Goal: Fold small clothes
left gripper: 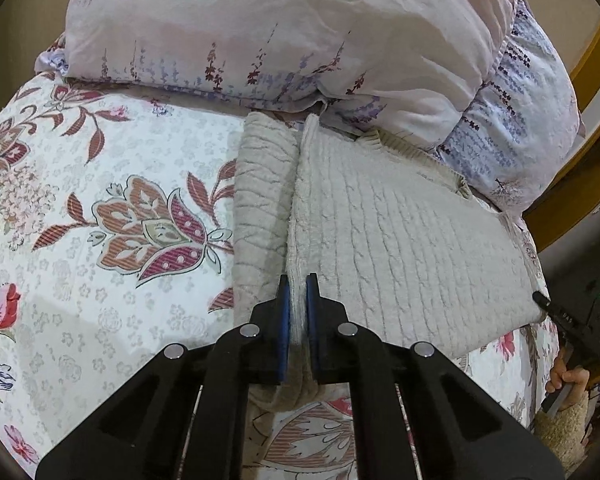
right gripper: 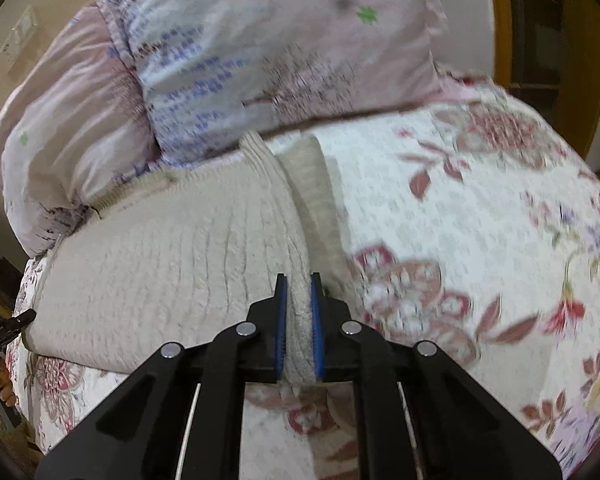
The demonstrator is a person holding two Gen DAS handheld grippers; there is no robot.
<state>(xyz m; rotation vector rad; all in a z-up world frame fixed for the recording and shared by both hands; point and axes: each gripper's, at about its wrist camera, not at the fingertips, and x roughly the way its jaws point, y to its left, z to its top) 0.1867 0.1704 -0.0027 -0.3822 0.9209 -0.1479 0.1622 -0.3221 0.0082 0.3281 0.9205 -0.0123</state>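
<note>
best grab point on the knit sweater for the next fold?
The near folded side edges, probably. The sweater lies flat on the bedspread, so only edges stand proud. Come in low from the near side, along the edge. The left gripper and the right gripper are each shut on one that way.

Black fingers, blue pads, silver bolts.
</note>
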